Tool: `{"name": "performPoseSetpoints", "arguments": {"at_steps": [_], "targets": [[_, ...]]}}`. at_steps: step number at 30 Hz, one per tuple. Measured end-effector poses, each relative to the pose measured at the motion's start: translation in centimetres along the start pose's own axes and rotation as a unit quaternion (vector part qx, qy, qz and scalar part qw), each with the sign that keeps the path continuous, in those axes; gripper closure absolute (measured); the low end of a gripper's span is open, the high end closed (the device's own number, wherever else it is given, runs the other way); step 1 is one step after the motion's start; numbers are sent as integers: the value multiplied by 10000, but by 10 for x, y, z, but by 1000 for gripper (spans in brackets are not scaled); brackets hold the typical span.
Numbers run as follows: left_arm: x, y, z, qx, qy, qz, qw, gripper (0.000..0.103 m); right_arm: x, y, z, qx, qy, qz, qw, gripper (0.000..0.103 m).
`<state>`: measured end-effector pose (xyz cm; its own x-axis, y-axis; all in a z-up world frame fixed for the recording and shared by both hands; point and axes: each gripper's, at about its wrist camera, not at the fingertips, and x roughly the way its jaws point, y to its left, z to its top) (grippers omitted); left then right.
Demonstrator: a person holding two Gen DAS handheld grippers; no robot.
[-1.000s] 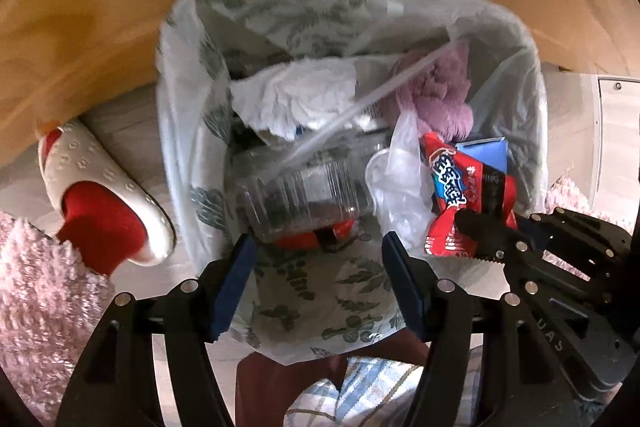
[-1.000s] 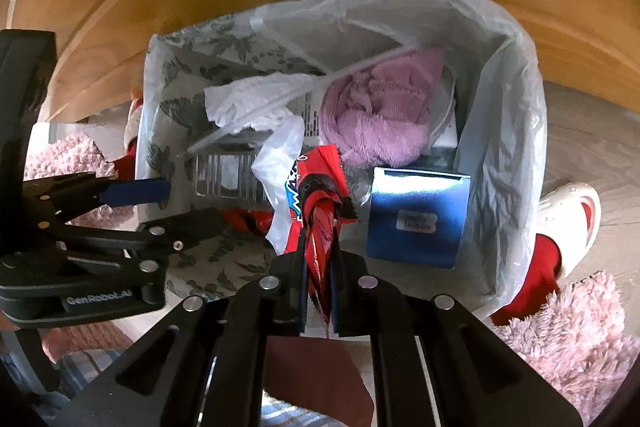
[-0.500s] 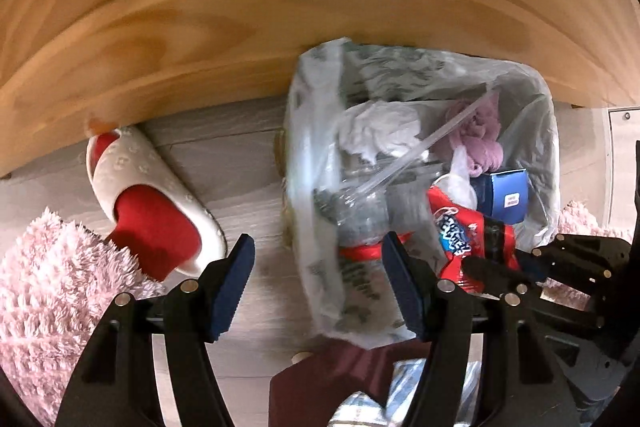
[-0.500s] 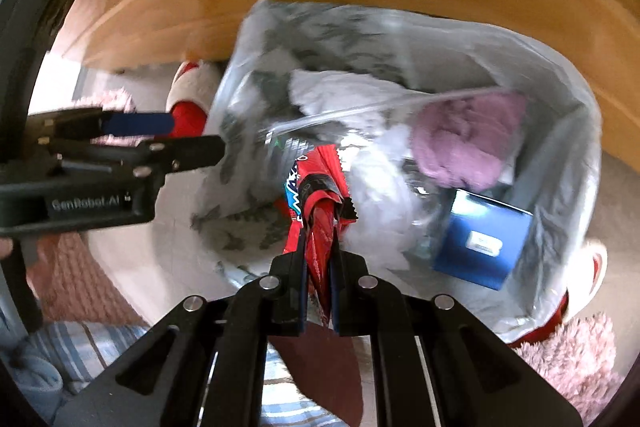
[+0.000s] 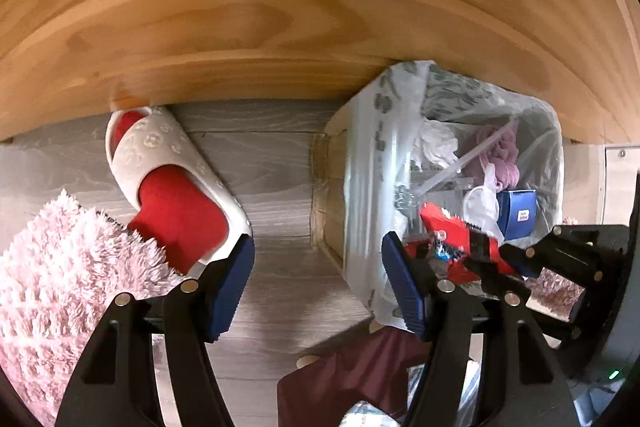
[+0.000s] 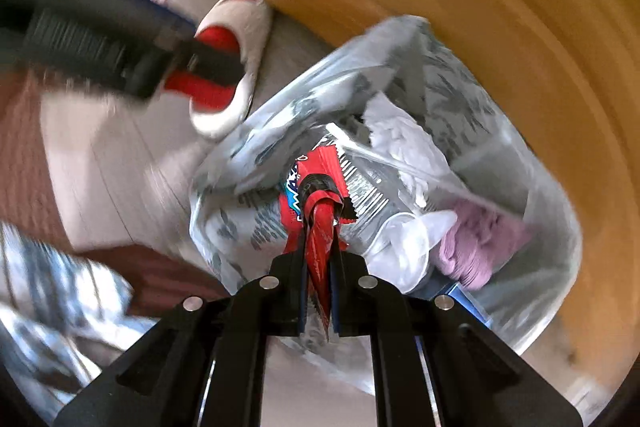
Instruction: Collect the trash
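My right gripper point(image 6: 320, 303) has its fingers pinched tight on the red snack wrapper point(image 6: 320, 227), which hangs directly above the lined trash bin point(image 5: 556, 155) — held there, I judge, so that a release drops it inside. The bin already holds crumpled tissue point(image 5: 436, 143), a purple cloth point(image 5: 500, 155) and a blue box point(image 5: 520, 215). My left gripper point(image 5: 316, 279) has its fingers wide apart and empty, over bare floor point(image 5: 280, 163) left of the bin, near a red-and-white slipper point(image 5: 168, 179) — apparently clear of the drop. The right view is blurred, so the wrapper's exact height stays uncertain.
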<state>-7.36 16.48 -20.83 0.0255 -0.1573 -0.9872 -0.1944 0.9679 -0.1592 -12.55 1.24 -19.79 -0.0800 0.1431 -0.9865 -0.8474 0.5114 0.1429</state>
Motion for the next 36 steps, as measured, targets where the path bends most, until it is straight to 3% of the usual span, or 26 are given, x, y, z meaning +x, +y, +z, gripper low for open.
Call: {"name": "performPoseSetpoints", "arguments": {"at_steps": [5, 12, 18, 19, 20, 22, 28, 34, 36], "targets": [[-3, 3, -2, -20, -29, -121, 9999, 40, 10, 20, -12, -946, 69, -142, 9954, 94], [1, 0, 0, -25, -27, -158, 9999, 40, 28, 42, -25, -1951, 335, -626, 9782, 94], [6, 0, 1, -46, 6, -154, 9999, 40, 26, 52, -26, -2141, 257, -575, 9748, 92], [7, 1, 2, -52, 19, -147, 9999, 40, 25, 52, -25, -2121, 261, -587, 9751, 83], [7, 1, 2, -54, 30, -143, 9999, 40, 24, 50, -24, -2087, 273, -610, 9757, 67], [9, 1, 2, -47, 47, -142, 9999, 40, 22, 47, -22, -1964, 321, -634, 9779, 49], [12, -3, 2, 8, 78, -157, 9998, 40, 12, 39, -21, -1825, 235, -613, 9810, 45], [13, -4, 2, 36, 92, -152, 9998, 40, 8, 33, -21, -1782, 250, -711, 9811, 27], [13, -5, 1, 55, 95, -148, 9998, 40, 6, 31, -21, -1743, 222, -729, 9817, 26]]}}
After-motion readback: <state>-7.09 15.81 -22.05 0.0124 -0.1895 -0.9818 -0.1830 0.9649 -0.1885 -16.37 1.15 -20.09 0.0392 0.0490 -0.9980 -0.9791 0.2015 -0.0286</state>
